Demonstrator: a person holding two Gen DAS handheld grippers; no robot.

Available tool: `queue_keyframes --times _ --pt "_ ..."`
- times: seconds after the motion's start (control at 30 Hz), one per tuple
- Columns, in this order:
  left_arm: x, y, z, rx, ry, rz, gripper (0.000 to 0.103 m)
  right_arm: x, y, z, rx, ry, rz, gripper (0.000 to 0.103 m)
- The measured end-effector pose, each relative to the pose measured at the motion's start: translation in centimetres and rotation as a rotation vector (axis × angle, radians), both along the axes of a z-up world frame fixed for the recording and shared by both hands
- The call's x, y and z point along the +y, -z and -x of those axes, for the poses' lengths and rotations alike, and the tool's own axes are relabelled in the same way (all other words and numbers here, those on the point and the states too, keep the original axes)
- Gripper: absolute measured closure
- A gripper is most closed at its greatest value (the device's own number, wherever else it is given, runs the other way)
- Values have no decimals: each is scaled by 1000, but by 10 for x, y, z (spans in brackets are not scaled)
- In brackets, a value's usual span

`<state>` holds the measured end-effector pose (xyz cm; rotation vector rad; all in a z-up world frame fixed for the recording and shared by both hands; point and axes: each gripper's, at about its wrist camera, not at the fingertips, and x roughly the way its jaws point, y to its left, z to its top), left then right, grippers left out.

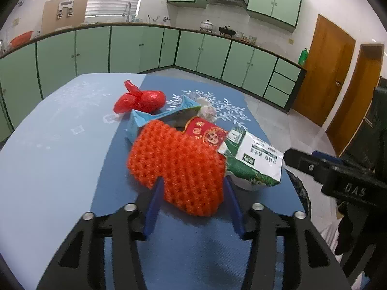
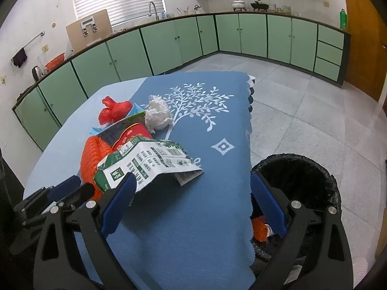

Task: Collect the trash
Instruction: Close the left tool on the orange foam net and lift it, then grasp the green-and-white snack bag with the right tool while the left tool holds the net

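A pile of trash lies on the blue table mat (image 1: 193,241). An orange foam net (image 1: 179,164) is at the front, between the blue fingers of my left gripper (image 1: 193,188), which is shut on it. Behind it lie a red can (image 1: 205,133), a green-and-white carton (image 1: 251,159), a light blue carton (image 1: 145,120), a red plastic bag (image 1: 140,100) and a crumpled tissue (image 1: 205,111). My right gripper (image 2: 191,188) is open and empty, its left finger beside the green-and-white carton (image 2: 150,159). The orange net (image 2: 93,154), tissue (image 2: 158,113) and red bag (image 2: 113,111) show there too.
A black-lined trash bin (image 2: 297,176) stands on the floor at the table's right edge, with an orange item (image 2: 260,229) inside. Green kitchen cabinets (image 1: 135,46) line the far walls. Wooden doors (image 1: 324,72) are at the right.
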<state>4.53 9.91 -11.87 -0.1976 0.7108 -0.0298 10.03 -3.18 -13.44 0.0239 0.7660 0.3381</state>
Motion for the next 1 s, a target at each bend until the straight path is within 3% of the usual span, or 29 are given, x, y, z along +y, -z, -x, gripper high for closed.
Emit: queue_keyframes --times 0.1,0.23,0.37,0.5,0.83,1.0 --pt "-7 5 -2 16 5 -13 41 -2 0 0 1 5 -3 10" --pt "-13 14 -9 45 -3 -42 41 -1 0 0 1 3 -1 10" --pt "-11 19 -11 49 -19 -40 67 -2 1 -1 5 5 -3 10" --pt "-7 14 -7 26 -19 -27 84 0 3 -2 10 3 -4 10" --pt "15 -14 17 -51 -80 -17 87 14 5 5 1 -46 7 10" --pt "23 -13 22 -39 -92 -26 87 26 8 10 -2 -100 22 10"
